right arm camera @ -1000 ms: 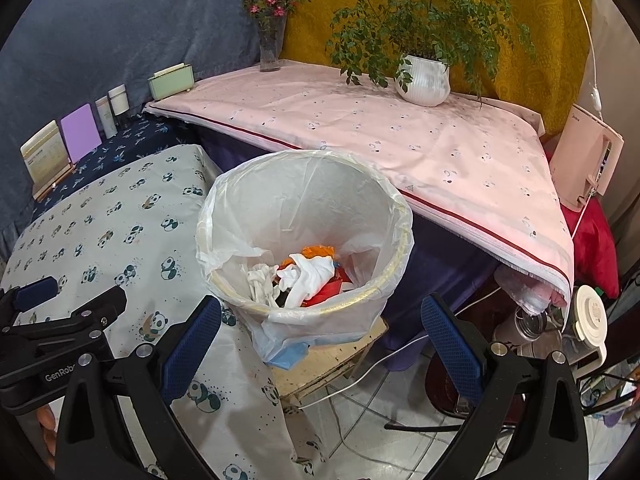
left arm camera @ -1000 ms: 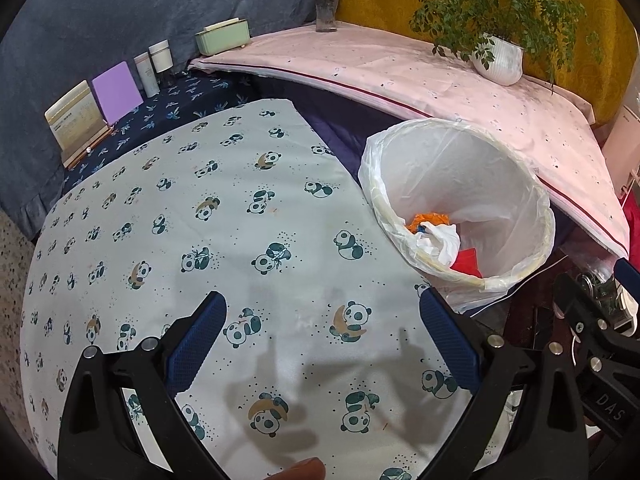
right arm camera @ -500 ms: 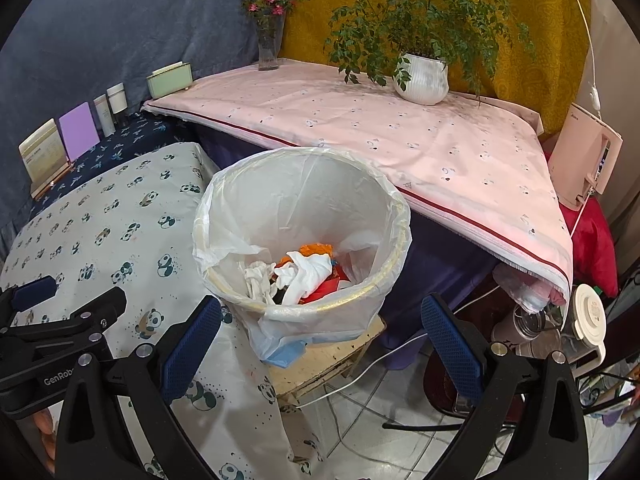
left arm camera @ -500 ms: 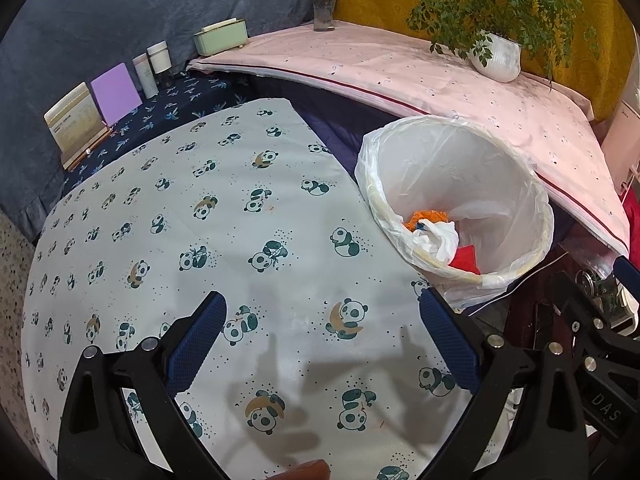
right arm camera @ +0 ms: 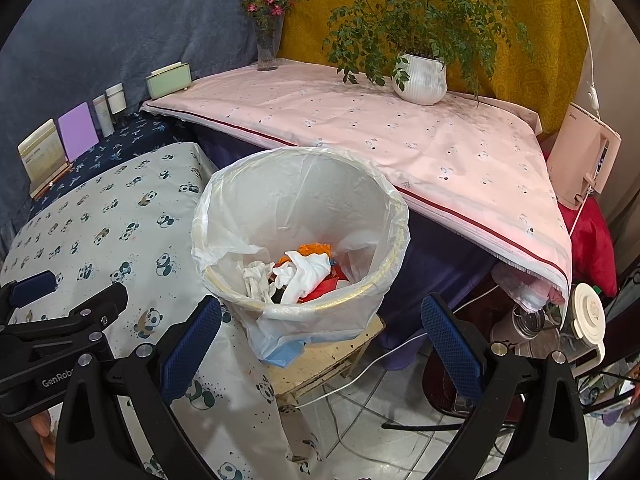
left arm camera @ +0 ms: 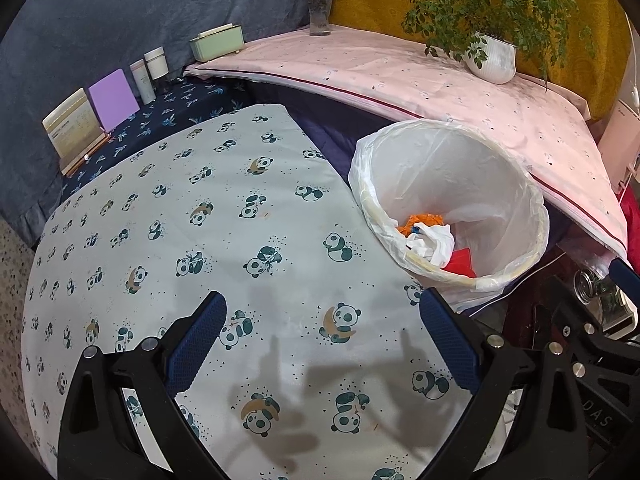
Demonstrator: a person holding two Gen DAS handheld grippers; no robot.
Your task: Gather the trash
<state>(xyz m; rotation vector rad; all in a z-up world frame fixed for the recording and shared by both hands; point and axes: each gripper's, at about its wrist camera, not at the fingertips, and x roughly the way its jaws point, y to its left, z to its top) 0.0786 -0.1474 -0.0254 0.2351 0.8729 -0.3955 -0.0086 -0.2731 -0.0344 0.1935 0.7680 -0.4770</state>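
The left gripper (left arm camera: 322, 336) is held over the panda-print cloth (left arm camera: 224, 216), its blue fingers (left arm camera: 196, 344) spread wide with nothing between them; the right gripper (right arm camera: 320, 338) is likewise held wide apart and empty, in front of the lined bin (right arm camera: 300, 240); the bin is seen just beside the cloth's edge, standing on a small wooden stool (right arm camera: 332, 356); crumpled white tissue (right arm camera: 304, 276), orange and red scraps are seen lying inside it, at the bottom.

Thin glossy plastic bin liner (right arm camera: 280, 200), matt panda-print cloth (left arm camera: 180, 220), crumpled paper (right arm camera: 308, 272)
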